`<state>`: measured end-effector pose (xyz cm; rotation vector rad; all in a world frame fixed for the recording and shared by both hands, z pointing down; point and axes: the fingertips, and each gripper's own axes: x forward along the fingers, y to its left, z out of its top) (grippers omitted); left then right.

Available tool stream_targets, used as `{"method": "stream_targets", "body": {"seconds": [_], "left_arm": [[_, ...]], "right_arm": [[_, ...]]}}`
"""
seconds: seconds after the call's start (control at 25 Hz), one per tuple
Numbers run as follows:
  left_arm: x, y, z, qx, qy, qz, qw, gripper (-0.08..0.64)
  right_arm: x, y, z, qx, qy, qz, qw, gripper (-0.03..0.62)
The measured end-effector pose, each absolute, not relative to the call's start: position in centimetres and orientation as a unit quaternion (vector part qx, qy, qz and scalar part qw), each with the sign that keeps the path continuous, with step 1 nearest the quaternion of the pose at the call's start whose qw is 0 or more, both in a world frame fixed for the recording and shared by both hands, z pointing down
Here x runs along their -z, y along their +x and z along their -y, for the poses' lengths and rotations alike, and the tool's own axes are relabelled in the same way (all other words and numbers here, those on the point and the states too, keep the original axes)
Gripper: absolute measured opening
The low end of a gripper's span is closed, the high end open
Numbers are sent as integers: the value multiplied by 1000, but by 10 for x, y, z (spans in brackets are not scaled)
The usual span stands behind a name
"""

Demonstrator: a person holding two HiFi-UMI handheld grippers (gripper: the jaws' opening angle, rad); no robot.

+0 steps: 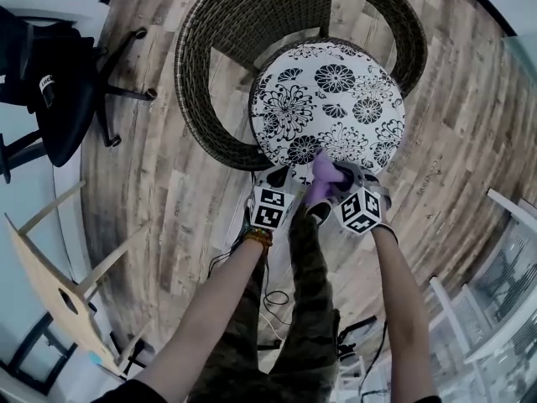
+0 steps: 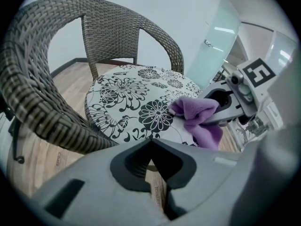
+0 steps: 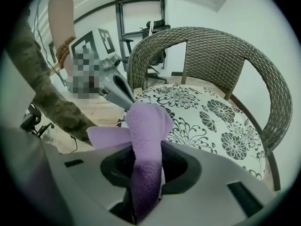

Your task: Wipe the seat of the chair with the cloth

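Two grippers at chair front | right gripper (image 3: 146,171) clamped on purple fleece cloth (image 3: 146,126), bunched at near edge of round black-and-white floral seat cushion (image 1: 336,99) of brown wicker chair (image 1: 218,23) | left gripper (image 2: 155,168) closed, empty | wiping judged barely begun; nearly whole seat left.

Your right hand-held gripper (image 3: 143,182) hides the lower end of the cloth (image 3: 146,126) between its jaws. In the head view, the cloth covers the seat (image 1: 327,99) at its near edge, and the office chair (image 1: 59,99) runs off-frame left.
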<state>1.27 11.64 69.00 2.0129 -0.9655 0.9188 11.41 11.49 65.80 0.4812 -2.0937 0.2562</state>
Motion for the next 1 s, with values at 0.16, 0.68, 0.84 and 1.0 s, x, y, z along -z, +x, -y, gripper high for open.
{"method": "stream_targets", "body": {"seconds": [0.16, 0.68, 0.84, 1.0], "left_arm": [[-693, 13, -115, -350, 784, 375, 348, 17], [-690, 14, -113, -347, 782, 375, 357, 17], [-689, 12, -116, -357, 778, 372, 361, 17], [-693, 13, -117, -354, 779, 370, 362, 17]], "right_arm": [[-658, 132, -108, -96, 190, 851, 481, 109], [-659, 183, -85, -52, 155, 840, 518, 110], [-657, 210, -74, -51, 172, 829, 530, 110], [-655, 234, -64, -44, 180, 819, 543, 110]]}}
